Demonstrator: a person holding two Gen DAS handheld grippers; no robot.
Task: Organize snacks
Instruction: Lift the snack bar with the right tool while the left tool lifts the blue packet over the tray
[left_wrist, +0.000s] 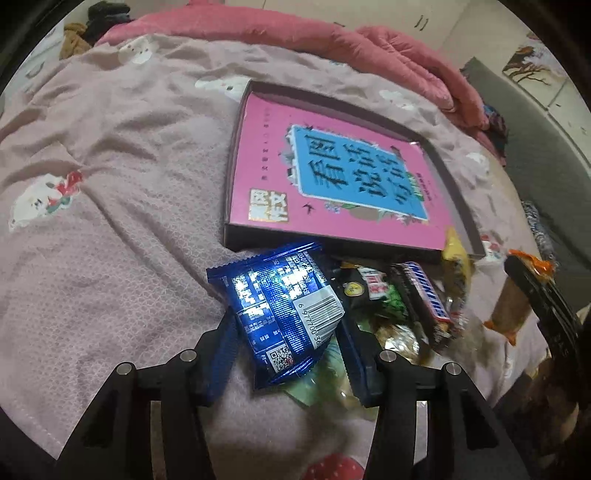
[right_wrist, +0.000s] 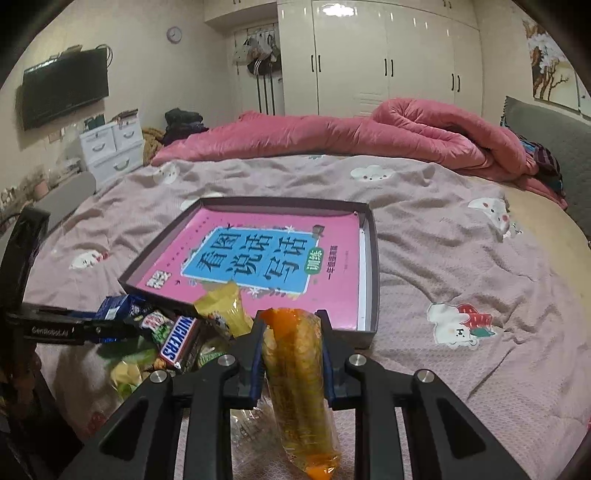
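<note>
Blue packet sits pinched in the left tongs, while the nearly closed right tongs clamp an orange-ended snack tube.

We count two tools: the left tool at the bottom of the left wrist view and the right tool at the bottom centre of the right wrist view. There is one shallow box mid-frame, with one pink book lying in it. Of snacks, we count one blue packet, one orange-ended packet, one Snickers bar and one yellow packet; further wrappers at the lower left overlap too much for us to count. One pink quilt lies across the top.
</note>
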